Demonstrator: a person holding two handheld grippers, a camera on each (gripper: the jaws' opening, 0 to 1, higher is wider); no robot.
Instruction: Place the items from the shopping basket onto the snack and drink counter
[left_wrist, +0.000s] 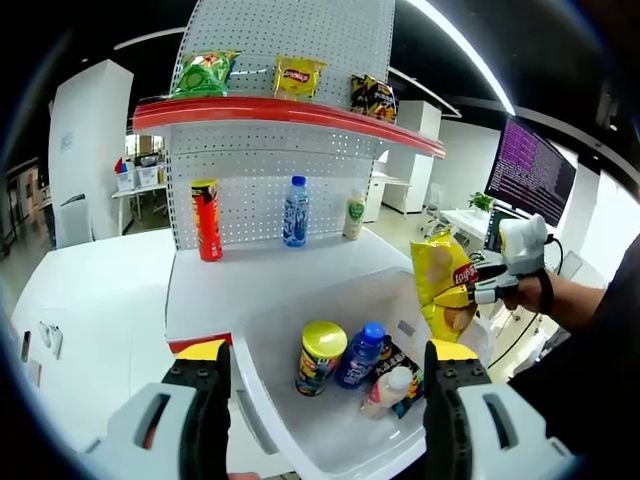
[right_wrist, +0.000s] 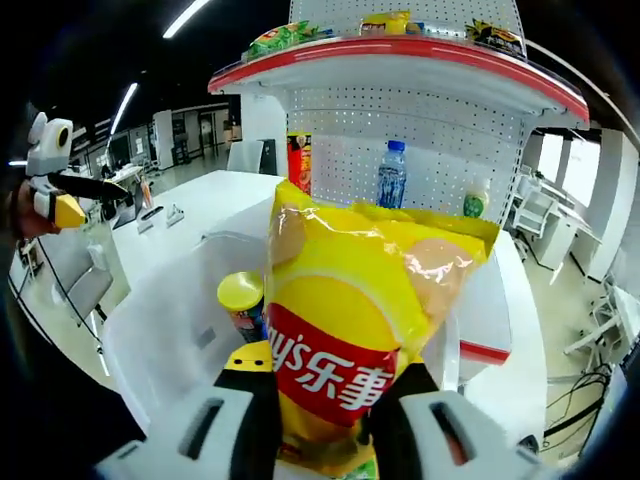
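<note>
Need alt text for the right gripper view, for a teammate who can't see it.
The right gripper is shut on a yellow chip bag, held up before the white shopping basket, where a yellow-lidded can stands. Behind is the counter shelf with a water bottle.

Chip bag (right_wrist: 360, 340) glossy crinkled foil; basket (left_wrist: 290, 330) translucent matt plastic; shelf backboard (left_wrist: 260, 200) perforated white metal.

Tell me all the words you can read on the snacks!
"乐事", with a cut-off "ay's" before it: red band on the yellow chip bag held by the right gripper.
Labels on the shelf bags, red can and bottles: too small or blurred.
</note>
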